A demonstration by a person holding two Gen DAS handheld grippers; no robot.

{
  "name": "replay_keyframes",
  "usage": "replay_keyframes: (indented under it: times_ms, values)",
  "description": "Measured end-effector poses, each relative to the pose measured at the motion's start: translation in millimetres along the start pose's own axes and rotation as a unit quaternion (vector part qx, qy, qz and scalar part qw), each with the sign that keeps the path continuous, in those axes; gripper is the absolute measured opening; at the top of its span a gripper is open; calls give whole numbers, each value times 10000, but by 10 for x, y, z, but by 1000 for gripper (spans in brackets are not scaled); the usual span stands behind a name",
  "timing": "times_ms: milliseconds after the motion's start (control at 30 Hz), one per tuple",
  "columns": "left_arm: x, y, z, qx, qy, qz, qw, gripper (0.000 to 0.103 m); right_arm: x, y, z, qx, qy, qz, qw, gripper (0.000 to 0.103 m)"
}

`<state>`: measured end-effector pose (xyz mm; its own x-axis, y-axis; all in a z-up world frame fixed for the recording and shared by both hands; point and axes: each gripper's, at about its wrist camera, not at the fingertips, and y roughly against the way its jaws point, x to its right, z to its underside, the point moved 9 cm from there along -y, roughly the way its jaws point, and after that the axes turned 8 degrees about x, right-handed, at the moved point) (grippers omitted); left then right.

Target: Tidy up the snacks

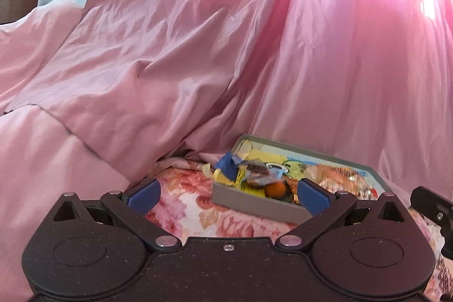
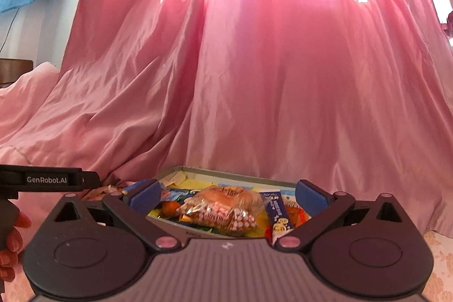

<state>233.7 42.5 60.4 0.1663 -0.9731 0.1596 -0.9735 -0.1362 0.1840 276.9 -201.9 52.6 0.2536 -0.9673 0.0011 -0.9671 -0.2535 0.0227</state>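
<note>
Jaws wide on both grippers; grey snack box seemingly crammed.

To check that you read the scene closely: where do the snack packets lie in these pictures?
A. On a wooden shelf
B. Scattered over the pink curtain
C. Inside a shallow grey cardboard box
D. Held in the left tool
C: the snack packets sit inside the shallow grey cardboard box on the flowered cloth, while both tools are open and hold nothing.

Daylight burns through the pink curtain at twelve o'clock, blowing out white patches along the top and tinting both views rose. Fisheye bending curves the edges; the snack box looks slightly soft, folds casting gentle shadows.
</note>
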Motion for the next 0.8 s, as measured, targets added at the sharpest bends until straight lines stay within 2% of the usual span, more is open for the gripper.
replay_keyframes:
  times_ms: [467,800]
  values:
    - [-130,440,334,30,-265,-94,9996,102,30,385,346,-328,-177,124,9992,103]
    - [-272,624,555,-241,-245,-146,9993,102,44,656,507,-590,-415,236,9971,103]
